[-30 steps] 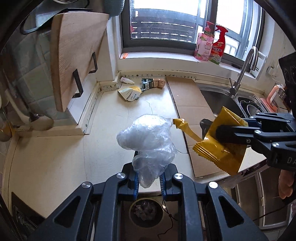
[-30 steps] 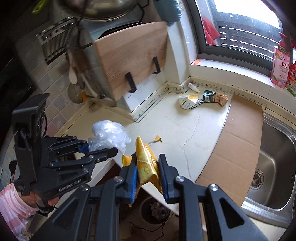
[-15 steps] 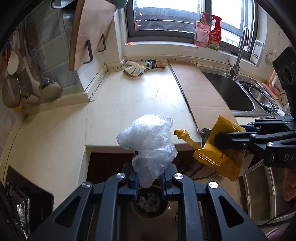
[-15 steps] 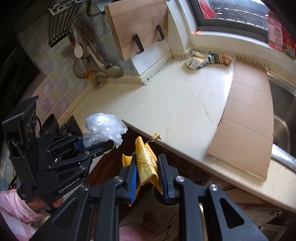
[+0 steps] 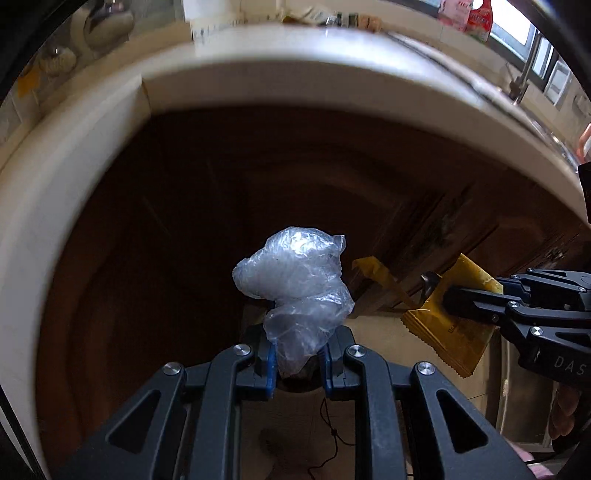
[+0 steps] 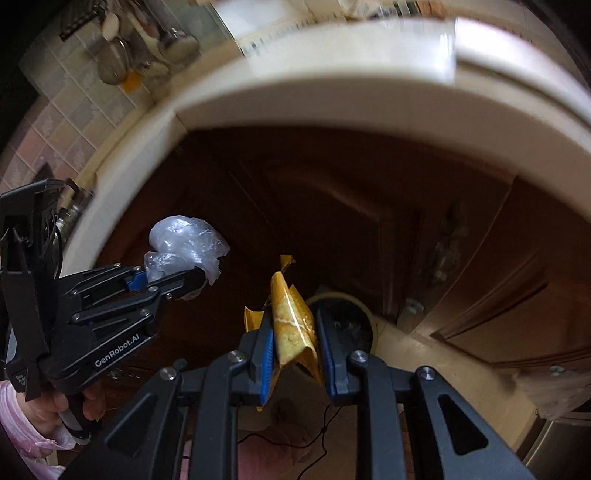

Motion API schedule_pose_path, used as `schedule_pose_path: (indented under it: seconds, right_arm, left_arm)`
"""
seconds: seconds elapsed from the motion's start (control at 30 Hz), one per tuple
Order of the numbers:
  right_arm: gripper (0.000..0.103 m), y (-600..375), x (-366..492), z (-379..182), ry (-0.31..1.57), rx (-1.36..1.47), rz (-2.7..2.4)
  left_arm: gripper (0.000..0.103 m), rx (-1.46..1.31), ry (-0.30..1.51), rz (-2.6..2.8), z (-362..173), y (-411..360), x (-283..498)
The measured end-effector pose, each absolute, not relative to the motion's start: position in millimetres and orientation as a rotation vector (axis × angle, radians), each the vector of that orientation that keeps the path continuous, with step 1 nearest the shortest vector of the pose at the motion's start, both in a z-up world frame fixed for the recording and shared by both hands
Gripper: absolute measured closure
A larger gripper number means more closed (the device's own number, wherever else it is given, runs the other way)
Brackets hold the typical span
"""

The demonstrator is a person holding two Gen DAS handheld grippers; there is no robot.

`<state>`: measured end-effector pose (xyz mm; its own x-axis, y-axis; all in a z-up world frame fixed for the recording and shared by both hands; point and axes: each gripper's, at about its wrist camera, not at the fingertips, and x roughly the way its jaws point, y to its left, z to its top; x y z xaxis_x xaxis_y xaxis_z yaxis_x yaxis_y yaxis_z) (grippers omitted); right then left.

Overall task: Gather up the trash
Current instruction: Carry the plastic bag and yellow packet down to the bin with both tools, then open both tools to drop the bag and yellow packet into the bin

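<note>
My left gripper (image 5: 297,363) is shut on a crumpled clear plastic bag (image 5: 295,284), held below the counter edge in front of the dark cabinet. It also shows in the right wrist view (image 6: 184,247). My right gripper (image 6: 295,350) is shut on a yellow snack wrapper (image 6: 290,321), which also shows at the right of the left wrist view (image 5: 448,325). A round trash bin (image 6: 347,325) stands on the floor just behind the wrapper, partly hidden by it. In the left wrist view the bin is mostly hidden behind the bag.
The cream counter edge (image 5: 332,74) arcs overhead. Dark brown cabinet doors (image 6: 369,206) fill the background. More trash lies far back on the counter (image 5: 332,16). A thin black cable (image 6: 325,417) runs on the floor.
Both grippers have dropped from counter height to below the counter edge, still holding the bag and the wrapper. The view now faces the cabinet and floor bin.
</note>
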<state>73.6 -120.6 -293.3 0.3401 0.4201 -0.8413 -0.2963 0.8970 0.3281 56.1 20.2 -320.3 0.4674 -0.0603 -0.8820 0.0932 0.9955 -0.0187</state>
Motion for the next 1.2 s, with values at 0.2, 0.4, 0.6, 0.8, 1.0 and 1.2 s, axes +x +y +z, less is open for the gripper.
schedule_pose_path:
  seconds: [0.2,0.4,0.6,0.8,1.0,1.2]
  right_arm:
    - [0.081,-111,85,-381,1.188,0.105,0.482]
    - [0.08,-97,99,-450,1.216,0.058,0.497]
    - [0.077,-87,110,-498,1.238,0.027,0.5]
    - [0.067,-71,117,-531,1.273,-0.002,0.51]
    - [0.064,-62,122,-541,1.291,-0.001,0.503]
    - [0.056,-56,124,-542,1.303,-0.003,0.51]
  left_arm:
    - [0.087,-0.007,1.134,-0.054,-421,26,61]
    - [0.086,-0.033,1.184,-0.058,-496,28,68]
    - [0.084,-0.028,1.232,-0.05,-552,31,76]
    - [0.061,-0.029,1.249,-0.027,-583,39,80]
    - [0.031,0.0,1.244,-0.005,-592,41,80]
    - [0.022,-0.016,1.266,0.032,-598,53,79]
